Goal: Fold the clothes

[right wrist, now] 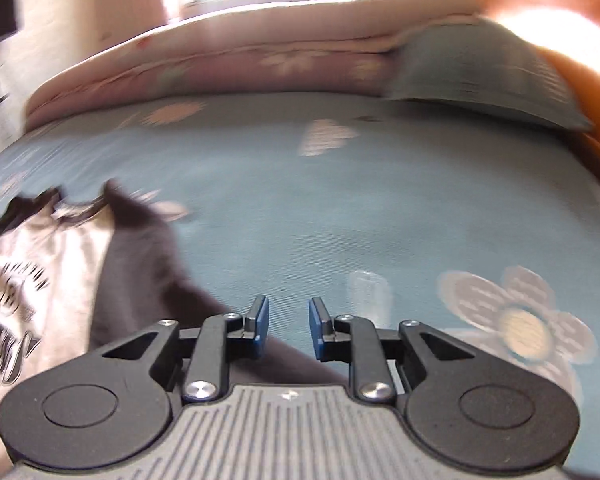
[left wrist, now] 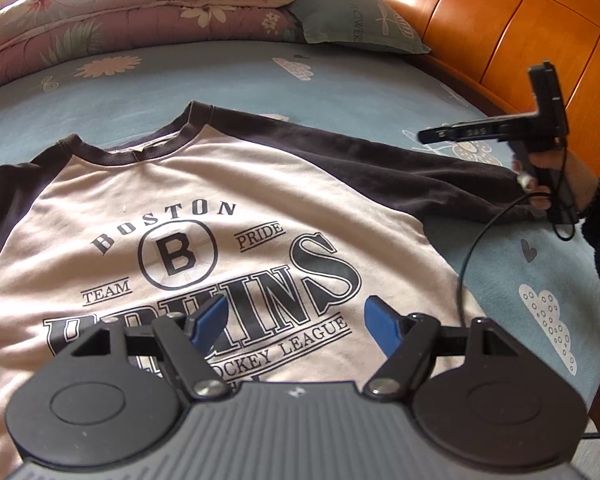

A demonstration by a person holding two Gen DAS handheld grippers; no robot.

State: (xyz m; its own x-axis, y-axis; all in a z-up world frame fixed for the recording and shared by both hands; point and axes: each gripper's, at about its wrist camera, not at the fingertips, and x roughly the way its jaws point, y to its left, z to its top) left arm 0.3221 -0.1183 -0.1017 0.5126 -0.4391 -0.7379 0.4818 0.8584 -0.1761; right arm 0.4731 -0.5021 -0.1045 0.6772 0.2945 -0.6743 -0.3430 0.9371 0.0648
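A white sweatshirt (left wrist: 204, 184) with dark raglan sleeves and a "Boston Bruins" print lies flat, face up, on the blue bed sheet (left wrist: 339, 92). My left gripper (left wrist: 296, 320) hovers above the print, open wide, nothing between its blue pads. The shirt's right sleeve (left wrist: 439, 176) stretches out toward the other hand-held gripper (left wrist: 423, 136), which a hand (left wrist: 555, 176) holds just above the cuff. In the blurred right wrist view my right gripper (right wrist: 288, 328) is open over the dark sleeve (right wrist: 140, 272), holding nothing; the shirt (right wrist: 28, 280) lies to its left.
A folded floral quilt (left wrist: 140, 12) and a blue pillow (left wrist: 351, 20) lie at the far side of the bed. A wooden headboard (left wrist: 519, 28) runs along the right. A black cable (left wrist: 471, 256) hangs from the right-hand gripper over the sheet.
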